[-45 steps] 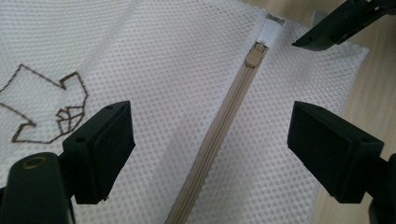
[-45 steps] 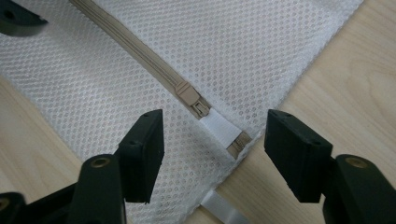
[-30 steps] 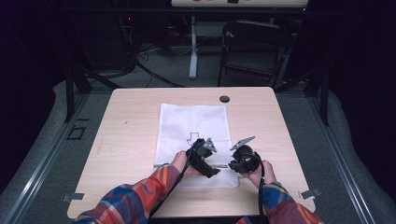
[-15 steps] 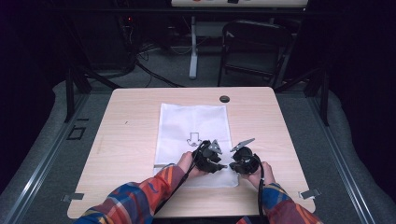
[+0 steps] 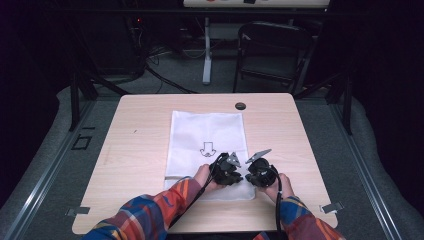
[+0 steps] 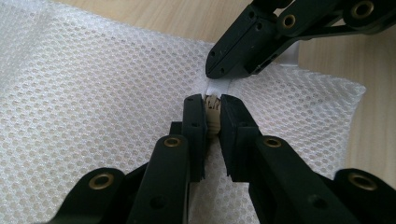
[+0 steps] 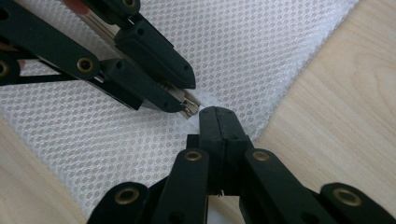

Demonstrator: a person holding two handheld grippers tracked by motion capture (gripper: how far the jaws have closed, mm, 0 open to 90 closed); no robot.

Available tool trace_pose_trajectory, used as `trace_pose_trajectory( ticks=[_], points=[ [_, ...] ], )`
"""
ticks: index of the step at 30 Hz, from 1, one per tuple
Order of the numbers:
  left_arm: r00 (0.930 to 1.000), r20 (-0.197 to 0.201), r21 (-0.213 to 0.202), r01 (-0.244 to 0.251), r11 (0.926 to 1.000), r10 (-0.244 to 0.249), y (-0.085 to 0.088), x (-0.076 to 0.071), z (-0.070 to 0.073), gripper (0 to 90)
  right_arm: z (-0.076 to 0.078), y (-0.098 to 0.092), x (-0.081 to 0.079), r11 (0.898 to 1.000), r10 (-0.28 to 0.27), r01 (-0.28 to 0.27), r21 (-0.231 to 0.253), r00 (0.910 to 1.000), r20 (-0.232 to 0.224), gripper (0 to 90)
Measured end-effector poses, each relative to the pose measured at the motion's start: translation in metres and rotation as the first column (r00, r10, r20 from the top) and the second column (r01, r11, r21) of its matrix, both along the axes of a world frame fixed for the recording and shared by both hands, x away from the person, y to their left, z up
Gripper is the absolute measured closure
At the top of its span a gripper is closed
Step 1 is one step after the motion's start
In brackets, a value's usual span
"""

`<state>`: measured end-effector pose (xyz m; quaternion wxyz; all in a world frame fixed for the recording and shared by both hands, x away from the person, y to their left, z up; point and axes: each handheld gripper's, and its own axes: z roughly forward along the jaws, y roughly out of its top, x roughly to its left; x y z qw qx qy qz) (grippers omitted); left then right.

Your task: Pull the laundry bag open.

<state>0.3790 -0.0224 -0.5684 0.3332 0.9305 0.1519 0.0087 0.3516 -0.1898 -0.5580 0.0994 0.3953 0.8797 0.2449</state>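
Note:
A white mesh bag (image 5: 207, 130) with a black arrow print lies flat on the wooden table (image 5: 145, 130). Both grippers meet at its near right corner. My left gripper (image 6: 212, 105) has just been closing and now pinches a small cream zipper pull (image 6: 213, 116) between its pads. The same pull (image 7: 189, 105) sticks out of those jaws in the right gripper view. My right gripper (image 7: 217, 114) is shut, nipping a white tab of the bag's edge (image 6: 219, 86) just beyond the pull. From above, the left gripper (image 5: 231, 174) and right gripper (image 5: 255, 175) sit almost tip to tip.
A black round grommet (image 5: 240, 106) sits near the table's far edge. Behind the table stand a dark folding chair (image 5: 272, 50) and a white post with cables on the floor. Bare wood lies left of the bag and along the right side.
The left gripper has swung a little to the right, toward the right gripper, and its jaws have come together on the zipper pull. The right gripper has stayed in place.

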Motion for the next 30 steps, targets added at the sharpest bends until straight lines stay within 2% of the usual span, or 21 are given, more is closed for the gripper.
trace_pose_trajectory(
  ticks=[2, 5, 6, 9, 12, 19, 23, 24, 30],
  points=[
    [1.0000, -0.010, 0.002, 0.000, 1.0000, 0.000, 0.0007, 0.0004, 0.0003, 81.3, 0.0014, 0.0012, -0.0003, 0.999, 0.004, -0.004, -0.034, 1.0000, -0.002, 90.0],
    [0.9999, -0.010, 0.011, 0.001, 0.9999, -0.001, 0.0011, -0.0001, 0.0011, 81.4, 0.0007, 0.0023, -0.0013, 1.000, -0.008, 0.008, -0.019, 1.0000, -0.001, 90.0],
    [0.9999, -0.015, 0.001, 0.000, 1.0000, 0.000, 0.0014, 0.0003, 0.0008, 81.5, 0.0006, 0.0013, -0.0009, 1.000, -0.012, 0.012, -0.022, 0.9999, -0.002, 90.0],
    [0.9997, -0.024, 0.004, -0.001, 1.0000, 0.001, 0.0031, 0.0018, 0.0009, 81.5, 0.0008, 0.0005, -0.0009, 1.000, -0.019, 0.019, -0.021, 0.9998, -0.009, 90.0],
    [0.9998, -0.022, 0.005, 0.001, 1.0000, -0.001, 0.0033, 0.0017, 0.0010, 81.5, -0.0005, 0.0006, -0.0007, 1.000, -0.030, 0.030, 0.004, 0.9995, -0.007, 90.0],
    [0.9997, -0.021, 0.004, 0.013, 0.9999, -0.013, 0.0039, 0.0024, 0.0008, 81.6, 0.0002, 0.0006, -0.0004, 0.999, -0.038, 0.037, -0.009, 0.9992, -0.014, 90.0],
    [0.9995, -0.022, 0.010, 0.022, 0.9997, -0.022, 0.0041, 0.0024, 0.0012, 81.7, -0.0002, 0.0010, -0.0010, 0.999, -0.052, 0.052, 0.007, 0.9984, -0.023, 90.0],
    [0.9995, -0.020, 0.015, 0.024, 0.9996, -0.024, 0.0041, 0.0018, 0.0015, 81.7, 0.0009, 0.0007, -0.0008, 0.999, -0.041, 0.040, -0.011, 0.9989, -0.025, 90.0],
    [0.9983, -0.046, 0.012, 0.036, 0.9993, -0.035, 0.0061, 0.0040, 0.0014, 81.3, 0.0013, -0.0002, -0.0003, 0.999, -0.034, 0.034, -0.001, 0.9983, -0.047, 90.0]
  ],
)
